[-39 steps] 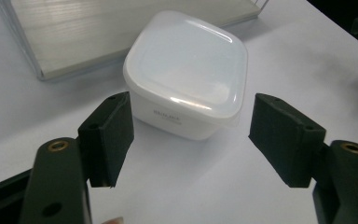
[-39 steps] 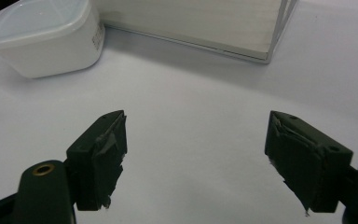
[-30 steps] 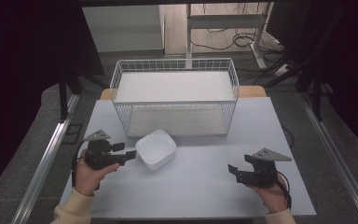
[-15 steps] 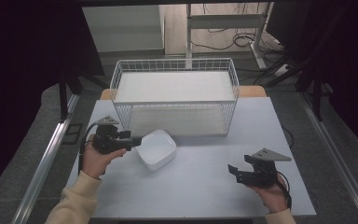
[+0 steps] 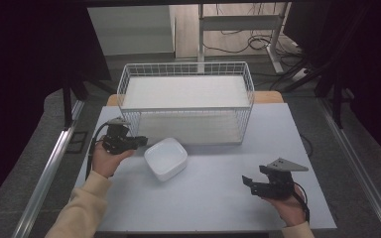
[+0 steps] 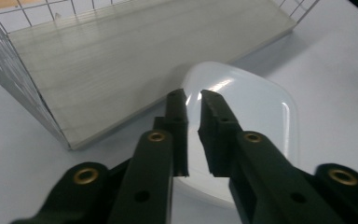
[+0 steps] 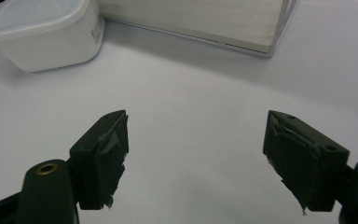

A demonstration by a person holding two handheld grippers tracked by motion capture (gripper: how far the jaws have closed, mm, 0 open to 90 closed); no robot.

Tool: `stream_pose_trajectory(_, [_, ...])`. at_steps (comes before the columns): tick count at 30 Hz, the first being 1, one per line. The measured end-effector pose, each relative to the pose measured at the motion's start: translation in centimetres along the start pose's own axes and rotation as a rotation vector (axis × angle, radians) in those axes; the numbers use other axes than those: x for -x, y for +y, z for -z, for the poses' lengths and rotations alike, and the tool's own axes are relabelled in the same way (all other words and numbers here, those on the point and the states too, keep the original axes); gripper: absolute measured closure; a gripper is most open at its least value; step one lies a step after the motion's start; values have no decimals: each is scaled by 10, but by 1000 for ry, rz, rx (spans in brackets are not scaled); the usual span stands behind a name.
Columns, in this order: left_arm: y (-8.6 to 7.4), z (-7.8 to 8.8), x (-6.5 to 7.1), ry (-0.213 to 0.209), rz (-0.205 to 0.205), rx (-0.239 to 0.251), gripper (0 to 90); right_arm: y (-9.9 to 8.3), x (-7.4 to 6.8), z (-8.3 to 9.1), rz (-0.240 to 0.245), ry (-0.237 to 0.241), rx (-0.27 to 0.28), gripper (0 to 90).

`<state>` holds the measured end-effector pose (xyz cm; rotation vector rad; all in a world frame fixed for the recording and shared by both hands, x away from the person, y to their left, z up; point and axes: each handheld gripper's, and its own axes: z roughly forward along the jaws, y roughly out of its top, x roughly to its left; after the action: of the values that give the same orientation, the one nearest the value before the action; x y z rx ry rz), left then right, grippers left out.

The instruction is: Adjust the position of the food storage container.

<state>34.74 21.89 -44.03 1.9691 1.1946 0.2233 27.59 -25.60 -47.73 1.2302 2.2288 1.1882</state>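
A white plastic container point(image 5: 166, 158) with rounded corners sits on the pale table, just in front of the wire basket point(image 5: 186, 106). My left gripper point(image 5: 141, 143) reaches in from the left to its near-left rim. In the left gripper view the jaws point(image 6: 193, 100) have just been closing and now stand nearly together astride the container's rim point(image 6: 256, 107), pinching it. My right gripper point(image 5: 249, 184) rests open at the table's front right, well away from the container point(image 7: 42, 37). Nothing lies between its jaws point(image 7: 196, 140).
The white wire basket stands at the back middle of the table, with a pale board point(image 6: 135, 60) as its floor. Its near corner point(image 7: 279, 28) lies ahead of the right gripper. A metal rail point(image 5: 54, 163) runs along the table's left side.
My left hand has moved away from me and a little right, up to the container's rim, and its jaws have gone from wide apart to nearly together. The right gripper and the container stayed put.
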Motion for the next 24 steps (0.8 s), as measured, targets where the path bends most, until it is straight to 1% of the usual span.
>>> stream_pose_trajectory(1, [2, -4, -3, 6, -7, -9, 848, 0, 0, 0, 2, -1, -2, 226])
stream_pose_trajectory(4, [3, -8, -6, -1, 2, -16, 891, 0, 0, -1, 3, -4, -5, 226])
stream_pose_trajectory(5, [3, -12, -9, 3, 6, -17, 895, -1, 0, -1, 5, -3, -8, 227])
stream_pose_trajectory(6, [3, -15, -11, 14, -1, -22, 896, -1, 0, -1, 5, -4, -9, 227])
stream_pose_trajectory(10, [3, -20, -12, 30, 1, -30, 897, -2, 0, -3, 4, -2, -18, 228])
stream_pose_trajectory(11, [3, -23, -12, 40, 0, -34, 897, -2, 0, -3, 4, -1, -20, 230])
stream_pose_trajectory(12, [3, -23, -12, 40, 0, -34, 897, -2, 0, -3, 4, -1, -20, 230])
stream_pose_trajectory(17, [1, -35, -12, 52, -2, -60, 897, -2, -3, -4, 16, 8, -31, 229])
stream_pose_trajectory(20, [1, -38, -12, 49, -5, -68, 897, -2, -2, -5, 16, 8, -34, 229])
stream_pose_trajectory(22, [1, -41, -13, 48, -12, -79, 897, -2, -2, -5, 17, 8, -34, 229])
stream_pose_trajectory(23, [0, -42, -14, 48, -7, -86, 897, -3, -2, -5, 16, 7, -34, 229])
stream_pose_trajectory(24, [0, -43, -15, 51, -13, -93, 897, -3, -2, -5, 17, 7, -34, 229])
